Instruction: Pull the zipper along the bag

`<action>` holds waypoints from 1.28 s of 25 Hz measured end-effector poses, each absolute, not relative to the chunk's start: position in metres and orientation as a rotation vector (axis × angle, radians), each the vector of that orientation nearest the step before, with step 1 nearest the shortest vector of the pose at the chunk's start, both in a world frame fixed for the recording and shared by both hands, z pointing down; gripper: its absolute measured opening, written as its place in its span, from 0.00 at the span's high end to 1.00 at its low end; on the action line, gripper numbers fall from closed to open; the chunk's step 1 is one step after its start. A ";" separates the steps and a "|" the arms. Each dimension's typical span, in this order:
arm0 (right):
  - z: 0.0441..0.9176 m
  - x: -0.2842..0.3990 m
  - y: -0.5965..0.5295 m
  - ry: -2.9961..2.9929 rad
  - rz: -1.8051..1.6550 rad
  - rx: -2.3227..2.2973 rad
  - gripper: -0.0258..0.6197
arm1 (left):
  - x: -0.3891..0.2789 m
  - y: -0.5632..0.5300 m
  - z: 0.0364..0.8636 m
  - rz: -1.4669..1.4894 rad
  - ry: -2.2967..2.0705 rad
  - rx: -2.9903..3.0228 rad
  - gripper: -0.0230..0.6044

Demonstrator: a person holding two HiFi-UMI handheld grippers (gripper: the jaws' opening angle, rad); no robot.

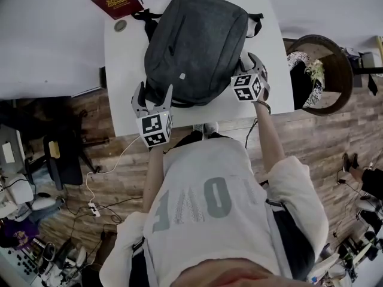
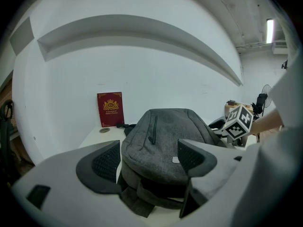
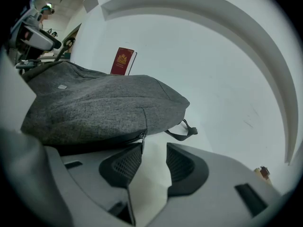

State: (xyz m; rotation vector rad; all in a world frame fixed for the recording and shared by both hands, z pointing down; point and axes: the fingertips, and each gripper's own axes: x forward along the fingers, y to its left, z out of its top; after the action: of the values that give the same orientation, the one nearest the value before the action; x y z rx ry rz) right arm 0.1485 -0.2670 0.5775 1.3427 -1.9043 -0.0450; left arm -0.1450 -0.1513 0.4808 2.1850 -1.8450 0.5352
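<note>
A grey backpack lies flat on the white table, its bottom end toward me. My left gripper stands open at the bag's near left corner. In the left gripper view its jaws straddle the backpack's bottom end without pressing on it. My right gripper is at the bag's right side. In the right gripper view its jaws are narrowed, with only bare table between the pads. The small zipper pull hangs from the backpack's side seam, just at the left pad's tip.
A red book and a small round disc lie beyond the bag at the table's far left. A strap loop sticks out from the bag's top end. A round wooden stand is off the table's right edge.
</note>
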 end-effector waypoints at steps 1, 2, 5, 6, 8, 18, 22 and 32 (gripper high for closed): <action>0.578 0.148 -0.267 -1.907 -0.049 1.333 0.71 | -0.143 -0.151 0.484 0.540 -1.830 2.184 0.40; 0.578 0.147 -0.266 -1.909 -0.053 1.325 0.72 | -0.141 -0.151 0.488 0.550 -1.811 2.186 0.40; 0.578 0.144 -0.264 -1.911 -0.062 1.312 0.81 | -0.133 -0.148 0.501 0.612 -1.748 2.211 0.40; 0.578 0.143 -0.263 -1.911 -0.066 1.308 0.85 | -0.130 -0.146 0.505 0.639 -1.728 2.226 0.40; 0.578 0.142 -0.262 -1.909 -0.080 1.297 0.87 | -0.125 -0.141 0.511 0.687 -1.687 2.254 0.40; 0.583 0.140 -0.256 -1.903 -0.078 1.234 0.91 | -0.121 -0.141 0.514 0.776 -1.557 2.380 0.39; 0.584 0.140 -0.255 -1.897 -0.087 1.206 0.91 | -0.128 -0.142 0.510 0.811 -1.532 2.433 0.39; 0.585 0.140 -0.254 -1.897 -0.077 1.129 0.91 | -0.123 -0.144 0.494 1.003 -1.226 2.713 0.39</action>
State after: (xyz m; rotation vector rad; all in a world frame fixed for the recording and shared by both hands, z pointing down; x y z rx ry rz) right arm 0.1399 -0.2544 0.5852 1.1287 -1.8970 -0.0765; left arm -0.1227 -0.1441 0.4944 2.7132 -1.2262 1.0029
